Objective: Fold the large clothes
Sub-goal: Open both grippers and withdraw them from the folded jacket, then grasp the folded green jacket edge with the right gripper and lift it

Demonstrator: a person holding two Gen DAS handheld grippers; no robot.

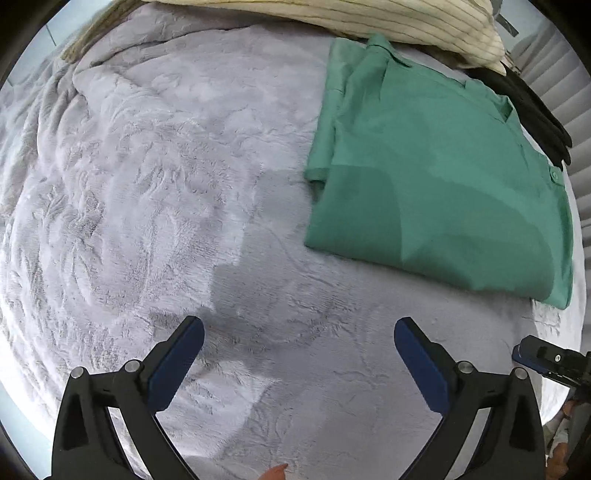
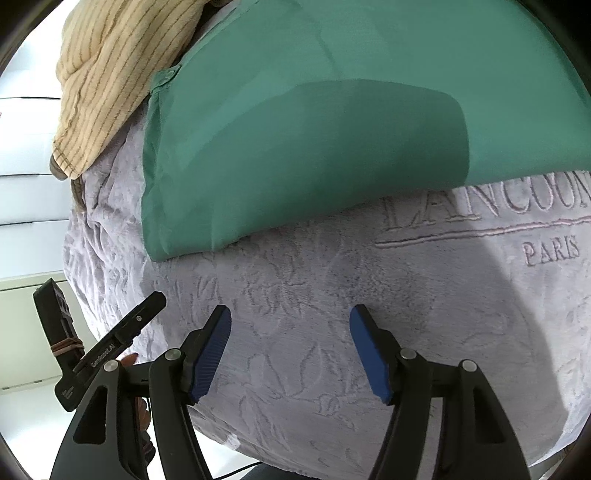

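Note:
A green shirt [image 1: 436, 177] lies folded into a flat rectangle on a grey fleece blanket [image 1: 166, 184], at the right of the left wrist view. My left gripper [image 1: 299, 325] hovers over bare blanket in front of the shirt, its jaws open wide and holding nothing. In the right wrist view the green shirt [image 2: 314, 129] fills the upper half, its button edge at the left. My right gripper [image 2: 290, 314] is open above the blanket [image 2: 332, 369], short of the shirt's near edge, with nothing between its blue pads [image 2: 212, 350].
A beige striped garment [image 1: 369, 18] [image 2: 118, 74] is heaped at the blanket's far edge, with a black garment [image 1: 535, 110] beside it. White drawer fronts [image 2: 22, 147] stand past the blanket's left edge. The blanket bears embroidered lettering [image 2: 550, 251].

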